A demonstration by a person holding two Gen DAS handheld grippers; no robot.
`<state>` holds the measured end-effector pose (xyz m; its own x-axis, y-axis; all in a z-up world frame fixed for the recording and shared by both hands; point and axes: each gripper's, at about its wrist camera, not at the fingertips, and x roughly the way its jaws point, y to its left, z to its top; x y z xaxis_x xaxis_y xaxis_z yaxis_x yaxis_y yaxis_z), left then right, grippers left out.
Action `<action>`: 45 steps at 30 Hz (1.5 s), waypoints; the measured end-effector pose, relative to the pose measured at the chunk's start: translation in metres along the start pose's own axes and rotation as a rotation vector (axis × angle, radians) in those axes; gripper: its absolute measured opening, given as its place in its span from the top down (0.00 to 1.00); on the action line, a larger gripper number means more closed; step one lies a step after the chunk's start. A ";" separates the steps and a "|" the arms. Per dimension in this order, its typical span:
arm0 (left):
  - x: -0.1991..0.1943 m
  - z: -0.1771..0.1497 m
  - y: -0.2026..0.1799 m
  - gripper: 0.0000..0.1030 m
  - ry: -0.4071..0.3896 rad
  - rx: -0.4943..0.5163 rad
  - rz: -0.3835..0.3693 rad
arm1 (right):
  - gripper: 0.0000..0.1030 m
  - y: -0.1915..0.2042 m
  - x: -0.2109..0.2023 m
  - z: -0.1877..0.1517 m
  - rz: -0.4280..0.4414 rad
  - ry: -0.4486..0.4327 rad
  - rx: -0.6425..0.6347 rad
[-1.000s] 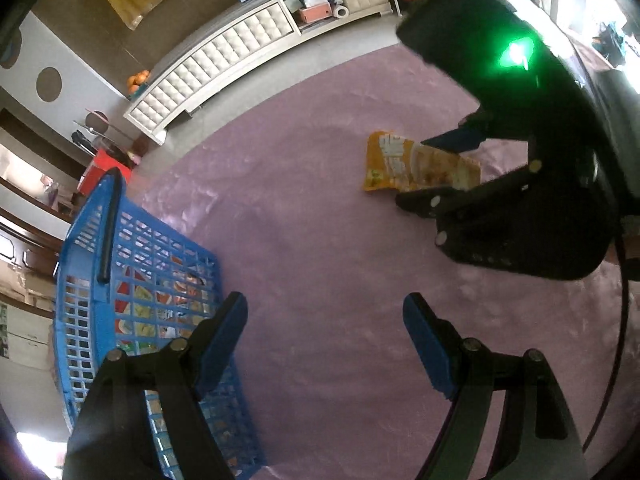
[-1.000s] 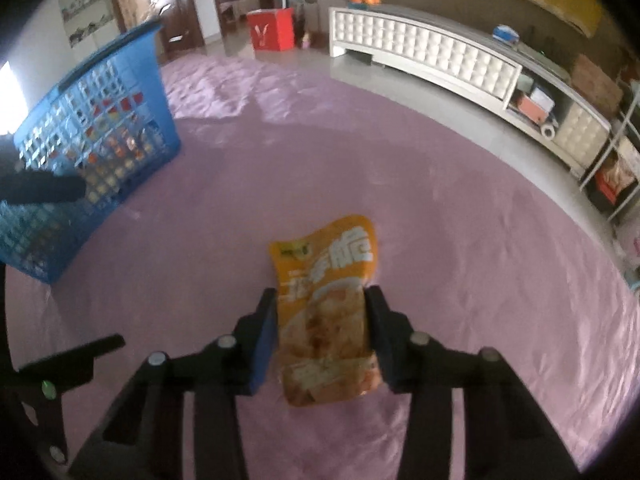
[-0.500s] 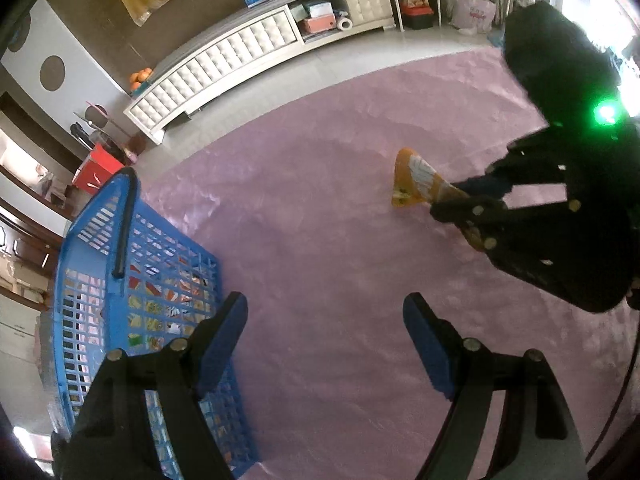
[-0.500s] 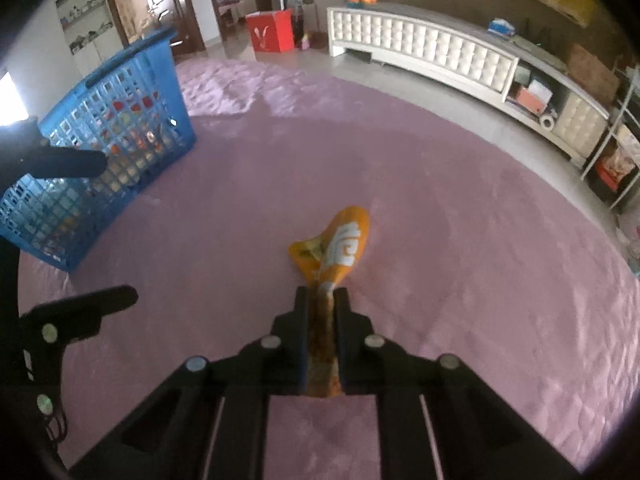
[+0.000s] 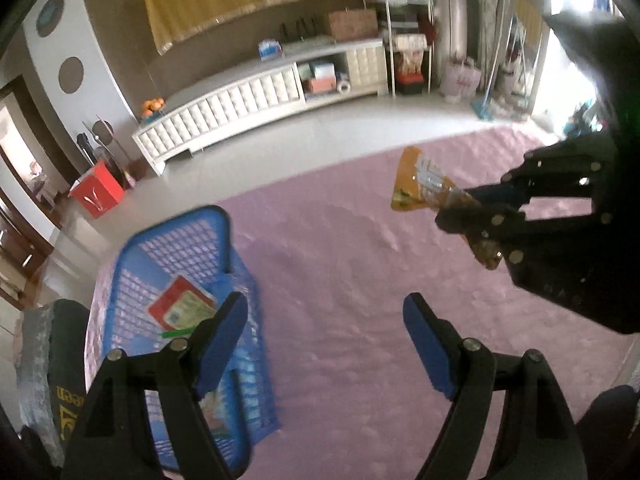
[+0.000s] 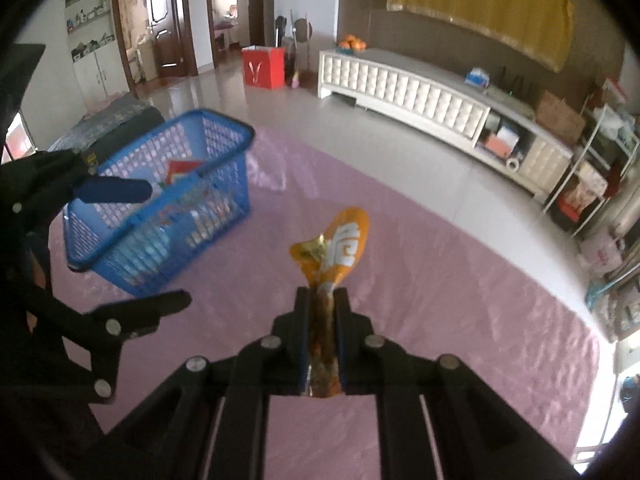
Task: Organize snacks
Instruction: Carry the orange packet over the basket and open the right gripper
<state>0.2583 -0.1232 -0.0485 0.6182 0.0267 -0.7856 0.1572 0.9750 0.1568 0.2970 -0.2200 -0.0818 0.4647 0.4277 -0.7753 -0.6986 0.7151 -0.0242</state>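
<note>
My right gripper (image 6: 322, 300) is shut on an orange snack packet (image 6: 340, 248) and holds it in the air above the pink cloth; both also show at the right of the left wrist view, the gripper (image 5: 476, 204) and the packet (image 5: 420, 184). My left gripper (image 5: 324, 320) is open and empty, next to the blue basket (image 5: 224, 224). The basket (image 6: 224, 184) stands on the cloth to the left and holds a red packet (image 5: 180, 308) and several other snacks.
The pink cloth (image 5: 340, 280) covers the work surface. A long white cabinet (image 6: 400, 84) stands across the tiled floor. A red box (image 6: 262, 68) is near a doorway. Shelves with bags (image 6: 592, 184) stand at the right.
My right gripper closed on the orange packet and lifted it off the cloth. Both grippers rose and tilted up, so more of the room shows. The basket's inside is now visible.
</note>
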 end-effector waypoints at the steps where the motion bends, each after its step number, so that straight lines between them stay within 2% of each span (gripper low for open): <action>1: -0.009 0.000 0.005 0.24 -0.017 -0.009 -0.003 | 0.86 0.007 -0.007 0.005 -0.005 -0.006 -0.002; 6: -0.048 -0.008 0.037 0.24 -0.078 -0.049 -0.034 | 0.86 0.040 -0.034 0.030 -0.038 -0.035 -0.003; 11: -0.073 -0.020 0.075 0.24 -0.126 -0.070 -0.017 | 0.86 0.080 -0.045 0.057 -0.063 -0.055 -0.014; 14: -0.078 -0.030 0.100 0.24 -0.127 -0.101 -0.019 | 0.86 0.096 -0.043 0.070 -0.056 -0.063 -0.002; 20: -0.078 -0.053 0.154 0.24 -0.100 -0.142 0.024 | 0.86 0.130 -0.025 0.094 -0.003 -0.066 0.005; 30: -0.054 -0.087 0.224 0.24 -0.045 -0.251 0.055 | 0.86 0.189 0.039 0.117 0.044 0.039 -0.009; 40: -0.019 -0.126 0.248 0.24 0.029 -0.322 0.022 | 0.86 0.218 0.104 0.112 0.044 0.213 0.031; 45: -0.008 -0.139 0.261 0.24 0.056 -0.341 0.013 | 0.86 0.228 0.123 0.112 0.046 0.260 0.031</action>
<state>0.1872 0.1620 -0.0843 0.5738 0.0424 -0.8179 -0.1231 0.9918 -0.0349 0.2561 0.0575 -0.1125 0.2749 0.3065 -0.9113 -0.6968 0.7166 0.0308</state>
